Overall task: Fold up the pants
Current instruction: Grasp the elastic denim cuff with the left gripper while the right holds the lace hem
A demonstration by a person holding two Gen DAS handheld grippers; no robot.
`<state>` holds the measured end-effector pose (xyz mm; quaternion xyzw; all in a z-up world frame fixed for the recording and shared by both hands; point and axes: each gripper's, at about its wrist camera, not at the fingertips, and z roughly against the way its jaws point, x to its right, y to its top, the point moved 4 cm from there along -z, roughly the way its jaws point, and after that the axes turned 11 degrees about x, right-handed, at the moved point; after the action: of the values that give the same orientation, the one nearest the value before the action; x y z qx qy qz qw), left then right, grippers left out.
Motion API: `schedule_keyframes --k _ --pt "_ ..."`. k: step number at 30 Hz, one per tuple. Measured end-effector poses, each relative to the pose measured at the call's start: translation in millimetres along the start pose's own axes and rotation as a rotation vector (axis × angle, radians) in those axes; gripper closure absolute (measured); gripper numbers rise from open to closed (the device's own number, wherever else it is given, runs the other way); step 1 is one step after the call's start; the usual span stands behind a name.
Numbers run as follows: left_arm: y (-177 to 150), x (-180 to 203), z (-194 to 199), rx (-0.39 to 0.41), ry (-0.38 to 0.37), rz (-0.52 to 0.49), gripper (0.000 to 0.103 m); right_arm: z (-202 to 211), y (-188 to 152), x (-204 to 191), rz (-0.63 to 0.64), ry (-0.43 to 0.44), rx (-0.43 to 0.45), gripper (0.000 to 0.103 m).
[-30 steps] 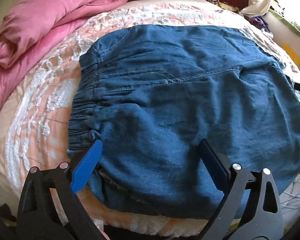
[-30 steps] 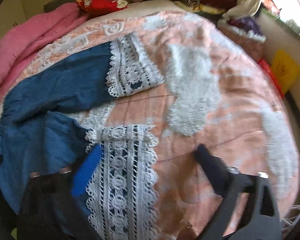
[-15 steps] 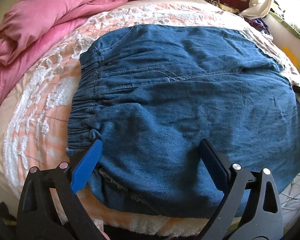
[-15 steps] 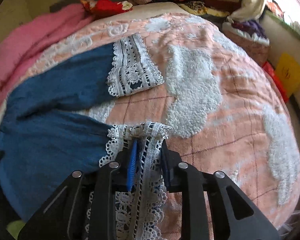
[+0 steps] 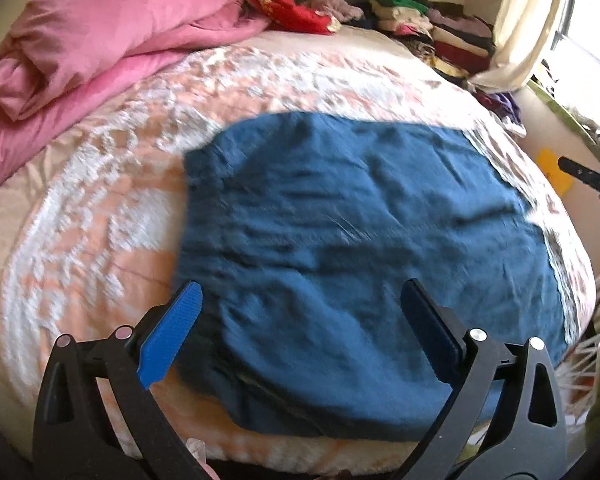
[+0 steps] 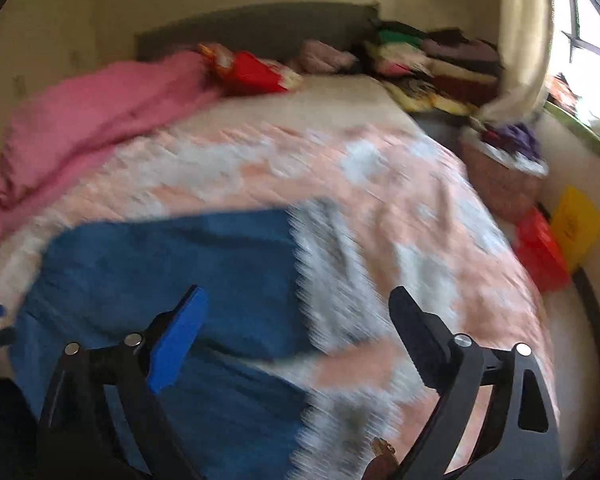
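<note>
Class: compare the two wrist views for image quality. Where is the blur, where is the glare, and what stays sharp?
Left wrist view: pants mildly smeared, window glare at upper right, left gripper crisp. Right wrist view: heavy motion blur streaks the bedspread and lace hems; right gripper sharp, window overexposed.

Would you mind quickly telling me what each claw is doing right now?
Left claw: open, holding nothing, above the blue pants.
Right claw: open, holding nothing, above the pants' lace hem.
</note>
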<state>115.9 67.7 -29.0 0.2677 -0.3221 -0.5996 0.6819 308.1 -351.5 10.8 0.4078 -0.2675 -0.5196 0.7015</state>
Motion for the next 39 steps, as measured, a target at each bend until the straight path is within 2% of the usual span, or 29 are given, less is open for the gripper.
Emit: schedule_keyframes --k 4,9,12,15,21,29,32,33,35,37,39 --pt "25.7 -22.1 -0.5 0.028 0.011 0.039 0.01 -17.7 30.8 -49.0 0.044 0.126 0.022 0.007" --pt "55.9 -48.3 -11.3 0.047 0.045 0.069 0.01 -47.1 56.7 -103.0 0.096 0.229 0.015 0.007" --pt "68.4 -61.4 -21.0 0.039 0.035 0.104 0.01 -67.9 64.9 -129.2 0.122 0.283 -0.01 0.007" --pt "79.4 -74.3 -36.1 0.026 0.06 0.112 0.01 -97.3 69.4 -155.2 0.16 0.332 -0.073 0.007" --pt "89.9 -81.1 -70.9 -0.039 0.068 0.074 0.01 -139.1 60.3 -181.2 0.292 0.346 -0.152 0.007" --pt "79.5 -80.6 -116.5 -0.115 0.084 -0.007 0.01 -202.8 28.8 -200.8 0.495 0.375 -0.284 0.008" --pt "76.1 -81.0 -132.9 -0.14 0.073 -0.021 0.01 -221.0 20.7 -206.3 0.53 0.416 -0.315 0.01" --pt "74.8 -81.2 -138.3 -0.151 0.07 -0.022 0.012 -224.9 19.0 -207.9 0.539 0.426 -0.324 0.015" --pt "71.7 -81.5 -147.0 -0.167 0.052 -0.016 0.023 -234.9 12.3 -213.3 0.581 0.461 -0.356 0.026" --pt "71.3 -80.1 -150.2 -0.163 0.04 -0.014 0.031 -241.5 6.5 -217.6 0.604 0.483 -0.383 0.027" --pt "73.3 -77.1 -147.5 -0.147 0.008 -0.014 0.056 -242.3 4.2 -220.2 0.598 0.513 -0.398 0.039"
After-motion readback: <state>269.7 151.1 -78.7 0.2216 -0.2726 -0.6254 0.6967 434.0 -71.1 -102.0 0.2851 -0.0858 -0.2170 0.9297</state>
